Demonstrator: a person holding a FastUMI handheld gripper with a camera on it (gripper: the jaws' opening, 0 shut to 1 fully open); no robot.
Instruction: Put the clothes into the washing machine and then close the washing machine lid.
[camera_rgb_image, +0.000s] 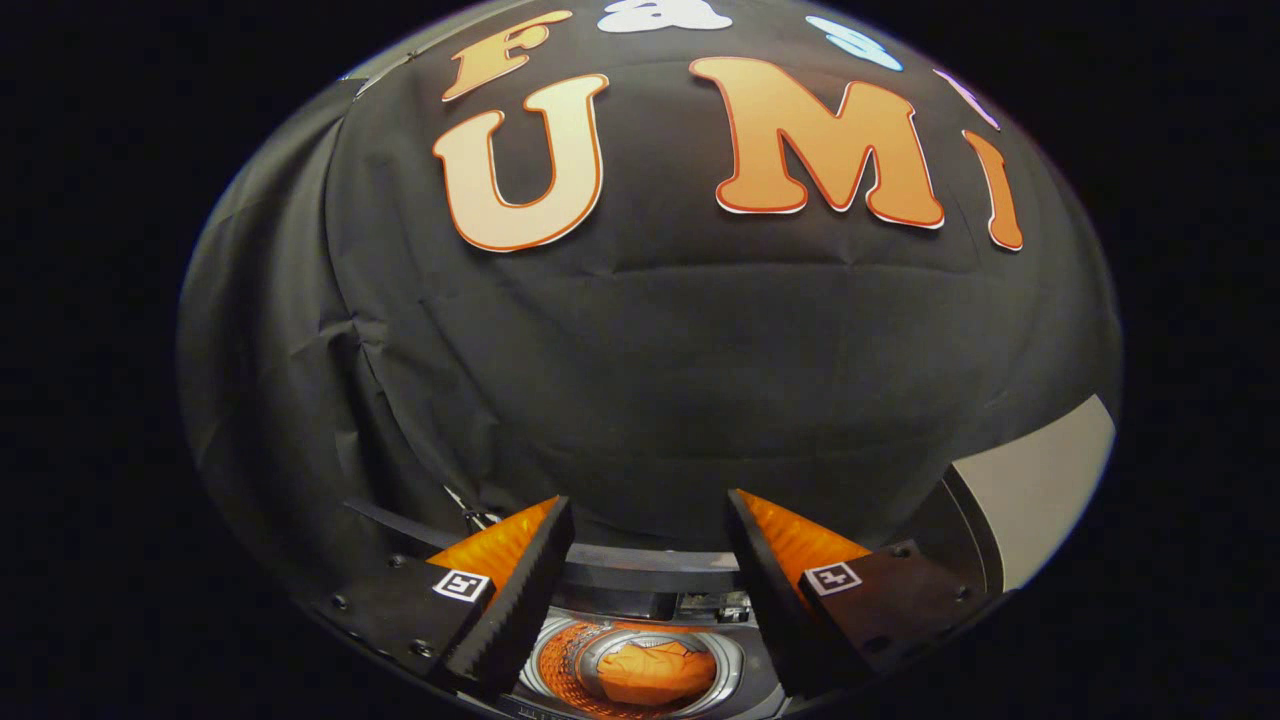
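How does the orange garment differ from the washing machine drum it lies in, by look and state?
The orange garment is soft, crumpled and bunched in a heap; the drum is rigid and round, with a perforated metallic wall. The garment is plain matte orange, while the drum is shiny and picks up an orange tint. The garment is contained; the drum stands open at the top. Both lie below and between the fingers of the open gripper, which holds nothing.

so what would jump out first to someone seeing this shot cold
The orange clothes bundled inside the drum of the washing machine, seen low down between the fingers. Next, the gripper itself, its fingers spread wide with nothing between them, hanging above the machine's open top. Beyond them the booth's black cloth wall rises, with a pale panel off to the right.
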